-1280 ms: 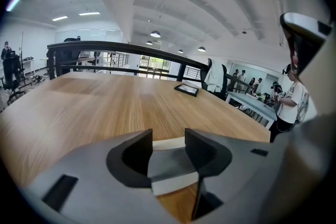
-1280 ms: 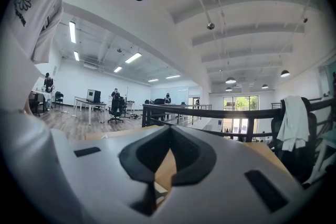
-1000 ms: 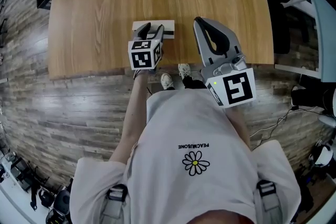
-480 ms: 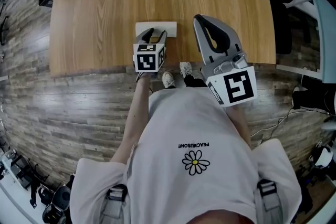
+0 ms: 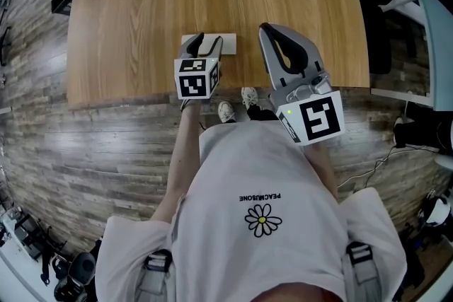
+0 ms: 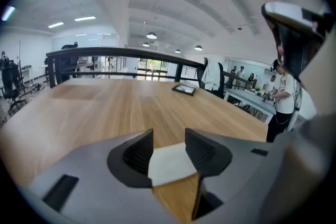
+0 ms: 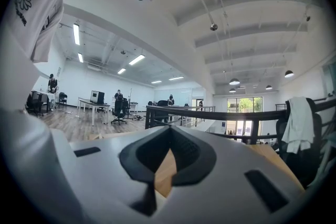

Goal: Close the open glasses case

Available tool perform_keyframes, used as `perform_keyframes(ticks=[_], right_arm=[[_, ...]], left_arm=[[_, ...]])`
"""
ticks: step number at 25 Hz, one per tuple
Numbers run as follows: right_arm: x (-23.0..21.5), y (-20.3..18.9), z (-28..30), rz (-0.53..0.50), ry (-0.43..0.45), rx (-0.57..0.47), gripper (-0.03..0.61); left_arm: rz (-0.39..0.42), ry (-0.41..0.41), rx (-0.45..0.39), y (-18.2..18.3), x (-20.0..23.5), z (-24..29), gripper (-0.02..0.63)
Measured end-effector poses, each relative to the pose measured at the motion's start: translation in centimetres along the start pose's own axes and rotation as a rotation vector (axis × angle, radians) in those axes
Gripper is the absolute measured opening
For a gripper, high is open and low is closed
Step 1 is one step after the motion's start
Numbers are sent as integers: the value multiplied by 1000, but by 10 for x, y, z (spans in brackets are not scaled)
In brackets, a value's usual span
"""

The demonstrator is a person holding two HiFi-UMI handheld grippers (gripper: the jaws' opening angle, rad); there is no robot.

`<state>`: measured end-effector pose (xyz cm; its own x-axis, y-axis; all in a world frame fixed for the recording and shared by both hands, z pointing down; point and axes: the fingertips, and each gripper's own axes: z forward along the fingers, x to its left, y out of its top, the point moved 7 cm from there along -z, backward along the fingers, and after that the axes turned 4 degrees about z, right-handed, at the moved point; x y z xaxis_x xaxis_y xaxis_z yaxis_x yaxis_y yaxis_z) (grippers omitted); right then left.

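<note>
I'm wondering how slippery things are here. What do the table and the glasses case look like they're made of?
Table: wood or a wood-look laminate, with a smooth satin finish. Long grain lines run across it and it carries a soft sheen.
Case: plain white and matte, with no glare on it. It could be plastic or a leatherette cover; the pictures don't settle which.

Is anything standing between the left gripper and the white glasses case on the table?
Nothing visible does. The left gripper hangs directly over the glasses case, jaws apart, and the case shows in the gap between them.
</note>
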<state>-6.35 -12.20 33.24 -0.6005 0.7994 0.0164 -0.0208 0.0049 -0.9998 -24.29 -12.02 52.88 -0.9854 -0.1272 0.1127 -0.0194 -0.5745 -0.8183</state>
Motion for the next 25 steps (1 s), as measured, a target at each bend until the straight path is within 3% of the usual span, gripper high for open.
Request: perform_keyframes(ticks=[6, 9, 11, 15, 25], right_arm=[[2, 0, 2, -4, 4, -5, 6], [-1, 1, 3, -10, -12, -14, 6], [-6, 1, 5, -6, -36, -19, 6], [-16, -3, 9, -3, -94, -4, 6], [-15, -9, 11, -20, -113, 22, 6]], left_arm=[[60, 71, -322, 99, 6, -48, 198], [135, 149, -475, 128, -4, -85, 123], [183, 162, -534, 139, -14, -100, 68], [159, 129, -600, 146, -29, -104, 26], [182, 144, -584, 148, -45, -109, 17]])
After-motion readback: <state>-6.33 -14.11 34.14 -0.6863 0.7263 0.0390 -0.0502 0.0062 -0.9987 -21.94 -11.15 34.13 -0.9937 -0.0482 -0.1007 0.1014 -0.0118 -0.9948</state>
